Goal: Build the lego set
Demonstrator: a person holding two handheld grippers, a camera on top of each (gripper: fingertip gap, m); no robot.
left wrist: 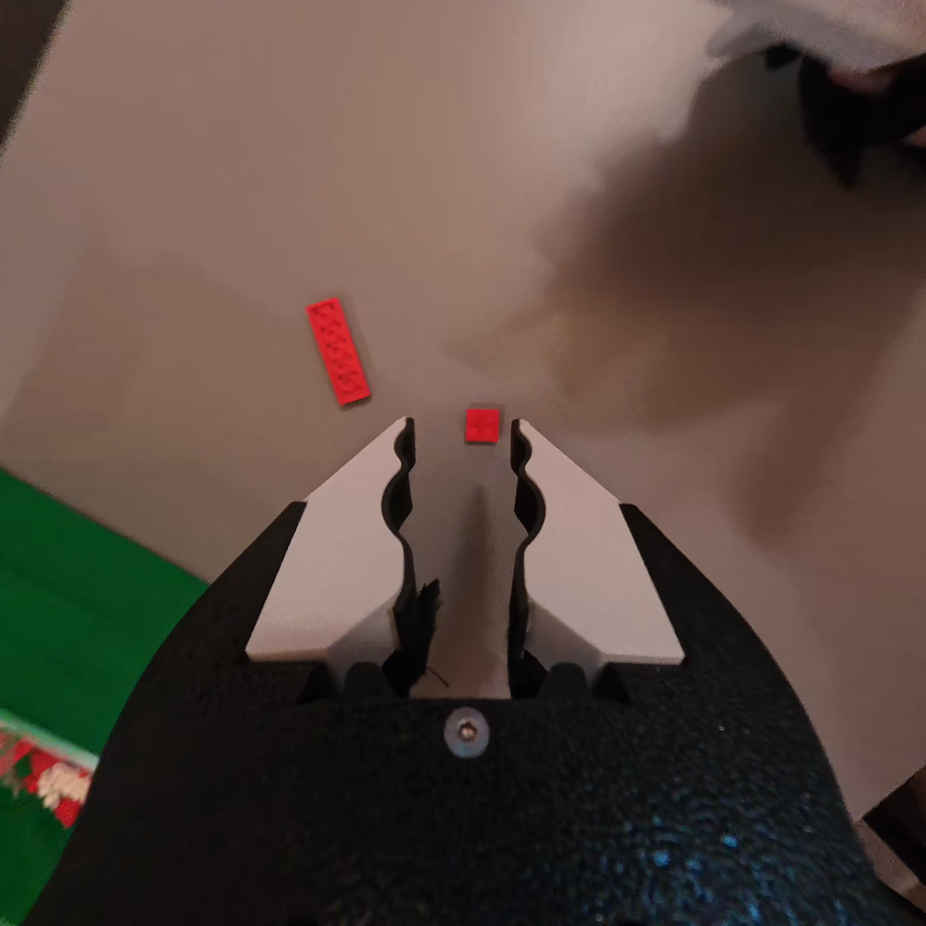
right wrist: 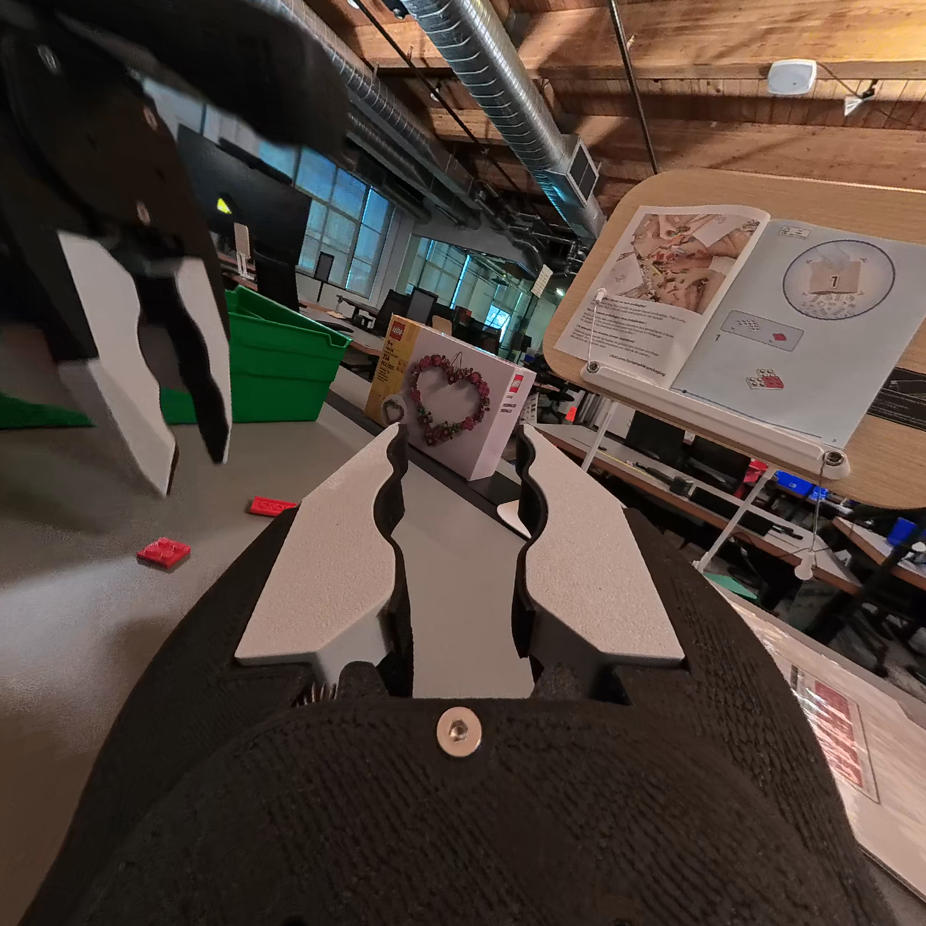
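- In the left wrist view the far right corner is smeared by motion blur; we see only a dark, unclear shape there and cannot identify it.
- The green surface (left wrist: pixel 75 601) at the near left is cut off by the frame edge, and the colourful item at its near corner is too blurred to make out.
- In the right wrist view the long red plate (right wrist: pixel 270 505) is partly hidden behind the right gripper (right wrist: pixel 458 435); only its left end shows.
- The left gripper (left wrist: pixel 462 426) has its jaws parted with clear table between them; we see nothing held.
- The small red square plate (left wrist: pixel 482 425) lies flat on the grey table (left wrist: pixel 250 200), just beyond the fingertips and within the gap line, closer to the right finger.
- The long red plate (left wrist: pixel 337 351) lies flat, farther off and to the left of the left fingertip, apart from the square plate.
- The right gripper is likewise parted and empty, aimed toward the set box (right wrist: pixel 451 401) standing at the far table edge.
- From the right wrist view, the left gripper (right wrist: pixel 195 461) hangs above the table, fingertips down, over the small red square plate (right wrist: pixel 164 552), not touching it.
- An open instruction booklet (right wrist: pixel 726 320) rests on a tilted stand at the right; green bins (right wrist: pixel 280 361) sit far left.
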